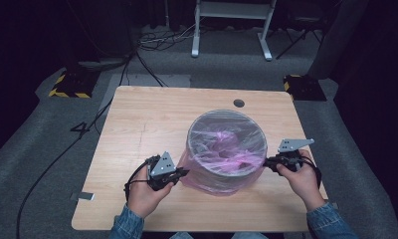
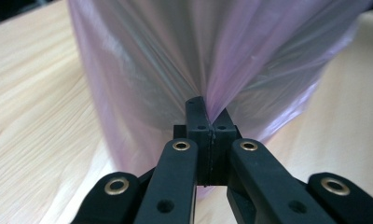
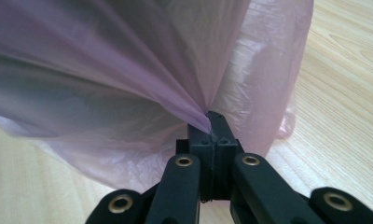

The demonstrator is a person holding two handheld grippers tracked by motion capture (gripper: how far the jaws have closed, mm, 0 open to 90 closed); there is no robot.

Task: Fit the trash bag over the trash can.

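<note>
A round grey bin [image 1: 227, 175] stands on the wooden table [image 1: 147, 124], lined with a thin pink plastic bag [image 1: 222, 147] whose film drapes over the rim and down the outside. My left gripper [image 1: 186, 173] is at the bin's near-left side, shut on a pinch of the bag film [image 2: 194, 70]. The film fans out from between its closed jaws [image 2: 208, 119]. My right gripper [image 1: 265, 162] is at the bin's right side, also shut on a fold of the bag [image 3: 142, 84], which is pulled taut from its tips [image 3: 211, 126].
A dark round hole [image 1: 239, 103] lies in the table behind the bin. Cables [image 1: 87, 129] run over the grey floor at the left. A white table frame [image 1: 232, 25] and yellow-black stands [image 1: 67, 84] sit beyond the table's far edge.
</note>
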